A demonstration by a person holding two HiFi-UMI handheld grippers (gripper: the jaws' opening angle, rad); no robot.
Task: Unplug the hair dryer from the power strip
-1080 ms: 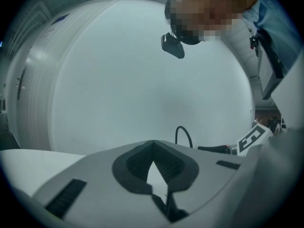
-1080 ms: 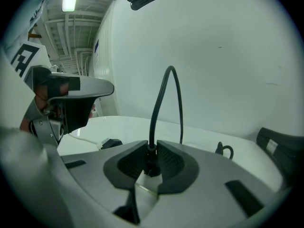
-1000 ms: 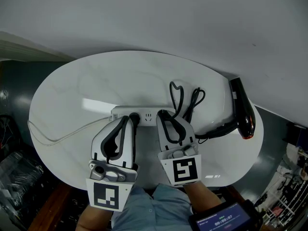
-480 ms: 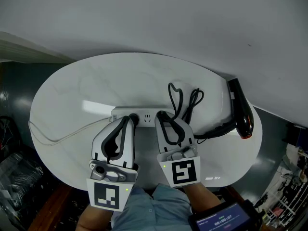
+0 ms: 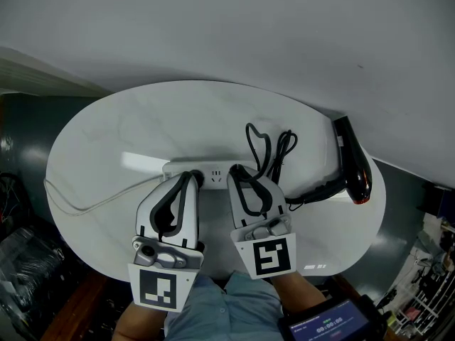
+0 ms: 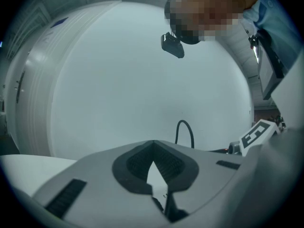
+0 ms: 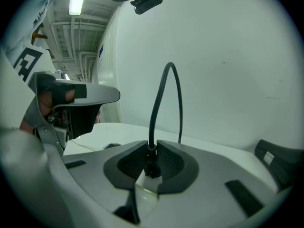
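Right gripper (image 7: 151, 152) is clamped on the black plug (image 7: 152, 166) at centre frame, while the left gripper (image 6: 152, 146) — jaws together, holding nothing — rests its tip on the white power strip (image 5: 178, 168), likely to pin it down; hair dryer (image 5: 353, 163) lies at far right.

Bench (image 5: 213, 112) white w/ faint grey marbling. Power strip (image 5: 178, 168) white. Hair dryer (image 5: 353, 163) blk, red-orange tip; cord (image 5: 257, 142) & plug (image 7: 152, 167) blk. The left claw (image 5: 193, 179) & right claw (image 5: 237, 170) lt grey, blk inside.
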